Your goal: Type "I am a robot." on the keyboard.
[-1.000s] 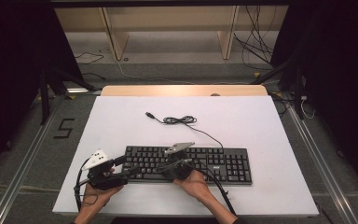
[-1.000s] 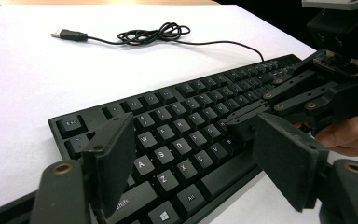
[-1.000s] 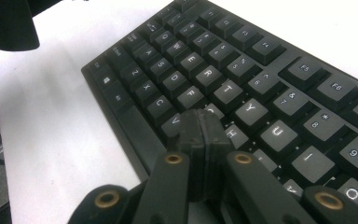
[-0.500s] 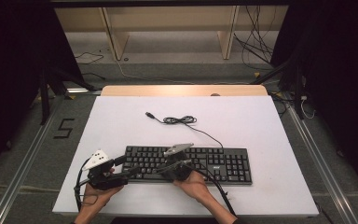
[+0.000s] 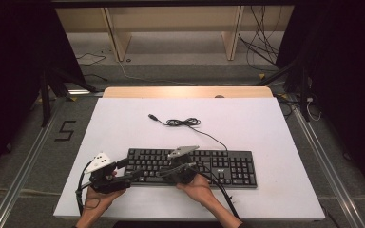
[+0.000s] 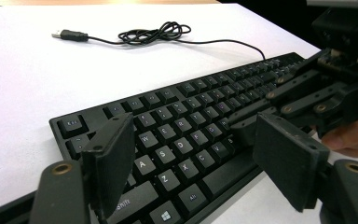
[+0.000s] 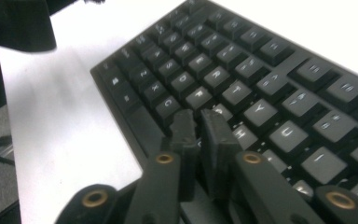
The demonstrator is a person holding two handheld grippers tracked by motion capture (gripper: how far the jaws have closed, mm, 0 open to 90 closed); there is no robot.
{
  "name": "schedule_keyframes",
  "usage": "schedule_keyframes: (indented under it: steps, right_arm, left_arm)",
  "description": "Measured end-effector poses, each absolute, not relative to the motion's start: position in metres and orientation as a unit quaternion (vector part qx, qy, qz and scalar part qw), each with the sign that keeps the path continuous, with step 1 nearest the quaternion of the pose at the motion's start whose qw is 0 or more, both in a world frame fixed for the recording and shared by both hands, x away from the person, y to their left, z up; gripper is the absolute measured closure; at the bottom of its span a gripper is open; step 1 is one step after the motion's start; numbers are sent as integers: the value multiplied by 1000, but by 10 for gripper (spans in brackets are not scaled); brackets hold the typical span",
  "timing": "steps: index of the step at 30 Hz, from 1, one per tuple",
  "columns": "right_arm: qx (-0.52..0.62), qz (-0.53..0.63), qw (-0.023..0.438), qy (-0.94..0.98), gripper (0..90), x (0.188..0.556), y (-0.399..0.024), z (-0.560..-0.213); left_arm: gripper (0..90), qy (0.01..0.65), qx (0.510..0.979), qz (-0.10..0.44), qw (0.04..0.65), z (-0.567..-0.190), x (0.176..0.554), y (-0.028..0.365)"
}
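From above, I see the keyboard (image 5: 190, 167) near the white bench's (image 5: 266, 123) front edge. My left claw (image 6: 200, 165) gapes, released, over its left keys. My right claw (image 7: 200, 123), barely parted after just opening, grips nothing above the middle keys.

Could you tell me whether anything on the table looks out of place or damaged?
Nothing looks damaged. The black plastic keyboard lies flat and square near the front edge of the white table. Its thin black USB cable is unplugged, loosely bundled behind it, with the plug lying free.

Both claws — on kbd (image 5: 190, 166)
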State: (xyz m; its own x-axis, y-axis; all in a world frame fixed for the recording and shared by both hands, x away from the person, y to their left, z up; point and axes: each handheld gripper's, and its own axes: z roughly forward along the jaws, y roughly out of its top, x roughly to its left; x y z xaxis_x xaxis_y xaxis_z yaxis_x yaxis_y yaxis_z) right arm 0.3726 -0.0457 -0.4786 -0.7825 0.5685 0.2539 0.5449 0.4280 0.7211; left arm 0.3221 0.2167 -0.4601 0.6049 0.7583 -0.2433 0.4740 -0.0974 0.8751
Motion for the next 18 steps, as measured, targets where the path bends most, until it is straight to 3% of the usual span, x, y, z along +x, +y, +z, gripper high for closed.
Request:
schedule_keyframes:
  steps: [11, 18]
  right_arm:
    - [364, 436, 29, 823, 593, 384, -67, -465]
    - [384, 434, 36, 814, 509, 391, -81, -460]
  left_arm:
    - [290, 423, 728, 137, 522, -460, 322, 216]
    - [290, 423, 728, 138, 521, -460, 322, 217]
